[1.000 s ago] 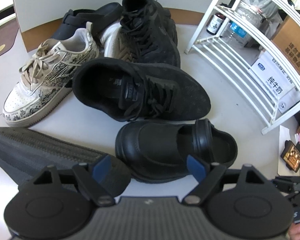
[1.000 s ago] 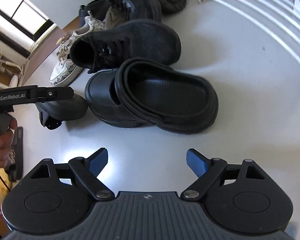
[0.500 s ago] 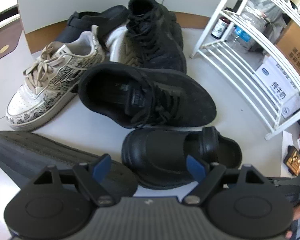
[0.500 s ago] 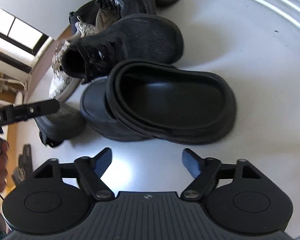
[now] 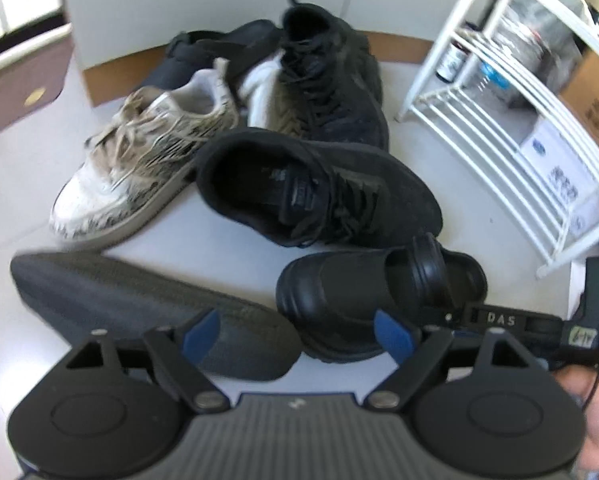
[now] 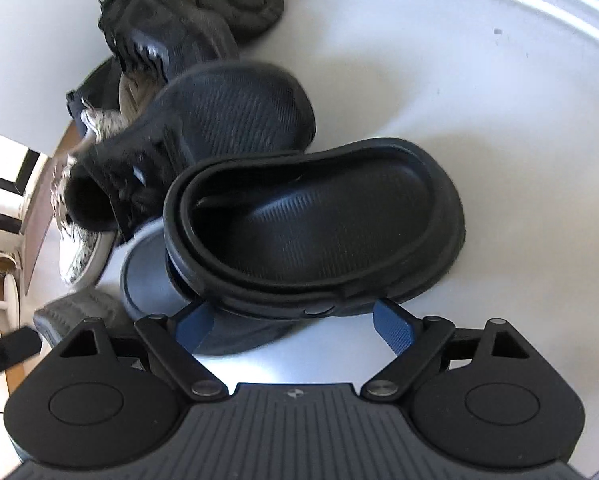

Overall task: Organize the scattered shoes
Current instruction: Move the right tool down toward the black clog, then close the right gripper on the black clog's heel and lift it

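Right gripper (image 6: 293,330) has neared the clog's (image 6: 315,220) rim.

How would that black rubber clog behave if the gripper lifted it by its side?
The black clog looks moulded in one thick piece, so it would probably hold its shape. Its smooth sheen suggests it could slip. The heel strap seems hinged on a rivet and may swing.

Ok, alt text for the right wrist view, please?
Open right tongs hang just above a black rubber clog on a white floor, blue pads astride its near edge. A black mesh sneaker and other shoes lie behind.
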Demonstrator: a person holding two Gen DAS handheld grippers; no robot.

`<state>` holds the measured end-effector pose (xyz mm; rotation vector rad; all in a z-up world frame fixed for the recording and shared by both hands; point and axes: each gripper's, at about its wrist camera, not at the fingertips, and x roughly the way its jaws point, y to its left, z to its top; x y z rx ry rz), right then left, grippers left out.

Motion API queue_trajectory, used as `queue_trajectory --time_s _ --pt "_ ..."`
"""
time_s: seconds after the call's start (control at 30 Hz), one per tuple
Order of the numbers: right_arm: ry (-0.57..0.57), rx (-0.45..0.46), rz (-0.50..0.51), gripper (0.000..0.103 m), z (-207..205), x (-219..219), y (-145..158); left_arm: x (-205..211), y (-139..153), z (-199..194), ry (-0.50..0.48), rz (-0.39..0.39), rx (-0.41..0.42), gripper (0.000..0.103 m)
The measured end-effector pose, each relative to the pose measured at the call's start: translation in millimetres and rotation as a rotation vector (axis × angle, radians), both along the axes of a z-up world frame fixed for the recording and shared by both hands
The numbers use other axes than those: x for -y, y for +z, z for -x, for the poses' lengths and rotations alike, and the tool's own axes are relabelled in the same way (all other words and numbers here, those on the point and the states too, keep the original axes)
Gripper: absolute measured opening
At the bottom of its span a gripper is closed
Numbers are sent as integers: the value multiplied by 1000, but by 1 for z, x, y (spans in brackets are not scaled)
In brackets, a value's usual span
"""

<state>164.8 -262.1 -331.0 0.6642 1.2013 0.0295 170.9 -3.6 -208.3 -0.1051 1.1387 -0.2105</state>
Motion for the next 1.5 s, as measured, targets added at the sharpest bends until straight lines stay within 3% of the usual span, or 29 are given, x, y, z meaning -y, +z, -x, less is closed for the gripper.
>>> queue_trajectory --time_s 0.13,0.27,0.5,0.8,0.97,1.33,1.5 --pt "15 12 26 80 -3 1 6 -1 -8 9 -7 -9 -16 87" --pt "21 5 29 83 -3 -3 7 -7 -12 9 34 83 2 87" --pt "-42 -6 14 90 -12 -7 3 -4 -23 3 20 57 -4 88" --pt "42 30 85 81 -7 -2 6 6 -31 6 -20 49 -20 88" --pt "44 38 112 80 -4 18 9 13 -31 6 -41 52 -18 88" --pt "171 83 174 81 -10 52 15 16 -42 5 -52 51 -45 88" --pt "165 62 201 87 -10 57 17 19 -44 3 -62 52 -50 88"
